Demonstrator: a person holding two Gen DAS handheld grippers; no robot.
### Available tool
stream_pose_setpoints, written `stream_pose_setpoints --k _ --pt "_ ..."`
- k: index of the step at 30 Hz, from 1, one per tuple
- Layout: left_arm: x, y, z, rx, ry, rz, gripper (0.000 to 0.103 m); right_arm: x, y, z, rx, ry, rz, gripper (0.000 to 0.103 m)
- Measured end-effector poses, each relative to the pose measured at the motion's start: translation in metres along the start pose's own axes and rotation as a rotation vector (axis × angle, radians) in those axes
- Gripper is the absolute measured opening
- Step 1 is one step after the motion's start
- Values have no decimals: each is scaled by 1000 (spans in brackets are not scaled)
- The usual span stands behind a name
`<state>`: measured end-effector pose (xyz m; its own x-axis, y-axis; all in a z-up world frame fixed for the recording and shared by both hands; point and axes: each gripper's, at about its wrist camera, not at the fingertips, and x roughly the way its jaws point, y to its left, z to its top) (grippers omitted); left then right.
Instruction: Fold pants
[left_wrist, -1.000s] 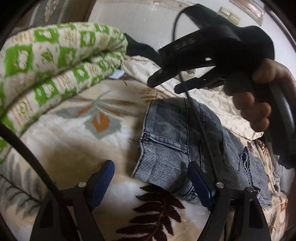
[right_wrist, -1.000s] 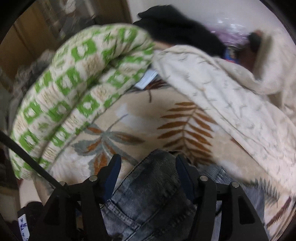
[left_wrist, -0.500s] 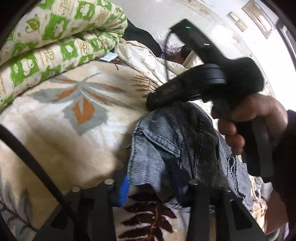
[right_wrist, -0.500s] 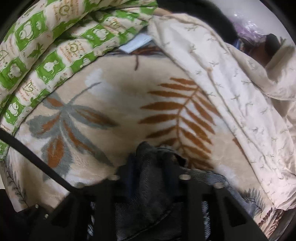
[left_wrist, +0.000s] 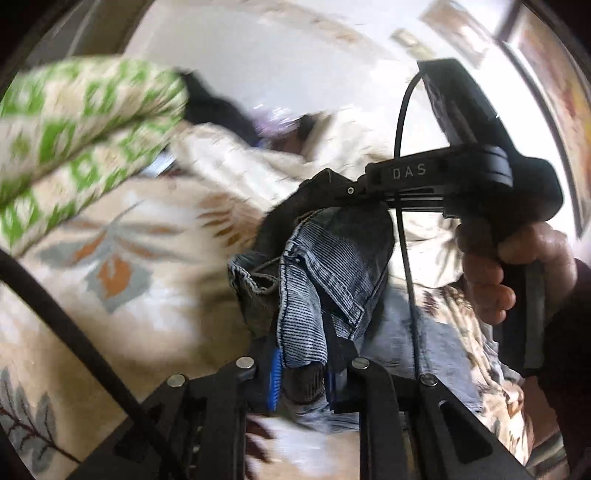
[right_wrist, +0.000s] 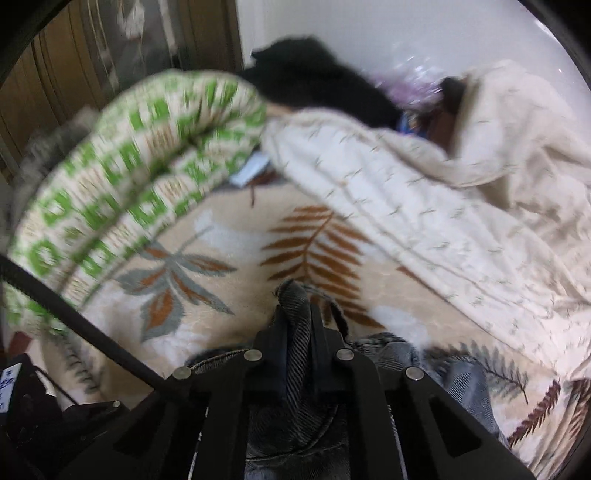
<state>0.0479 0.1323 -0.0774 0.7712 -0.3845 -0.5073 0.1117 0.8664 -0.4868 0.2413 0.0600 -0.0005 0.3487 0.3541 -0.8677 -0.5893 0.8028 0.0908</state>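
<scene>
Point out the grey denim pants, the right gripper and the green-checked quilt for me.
Grey denim pants (left_wrist: 325, 266), left wrist view: bunched pocket panel.
Right gripper (left_wrist: 332, 194), left wrist view: fingertips clamping the pants' top edge.
Green-checked quilt (right_wrist: 122, 199), right wrist view: rolled front face.

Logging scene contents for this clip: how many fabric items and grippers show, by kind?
Pants: 1
Leaf-print blanket: 1
Green-checked quilt: 1
Cream quilt: 1
Black garment: 1
Grippers: 2, left gripper, right gripper
Total: 7
</scene>
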Motion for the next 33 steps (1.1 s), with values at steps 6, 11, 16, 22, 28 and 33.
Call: stream_pose_setpoints --k 6,11,16,22,28,33 --pt "-6 -87 2 170 -18 -79 18 -77 -55 -41 98 -145 34 6" --pt "18 -173 -12 309 31 -164 19 -126 -120 -96 212 -228 29 6" --pt "63 -239 -53 404 144 -205 19 -147 -199 -166 378 -275 33 6" --pt "83 -269 -98 596 243 -199 29 -129 -276 -245 566 -268 33 6" --pt "45 -254 -107 738 285 -206 29 -80 -332 -308 847 -230 77 25" --pt "22 -216 -68 659 243 -140 32 -102 -335 -336 975 -290 96 48"
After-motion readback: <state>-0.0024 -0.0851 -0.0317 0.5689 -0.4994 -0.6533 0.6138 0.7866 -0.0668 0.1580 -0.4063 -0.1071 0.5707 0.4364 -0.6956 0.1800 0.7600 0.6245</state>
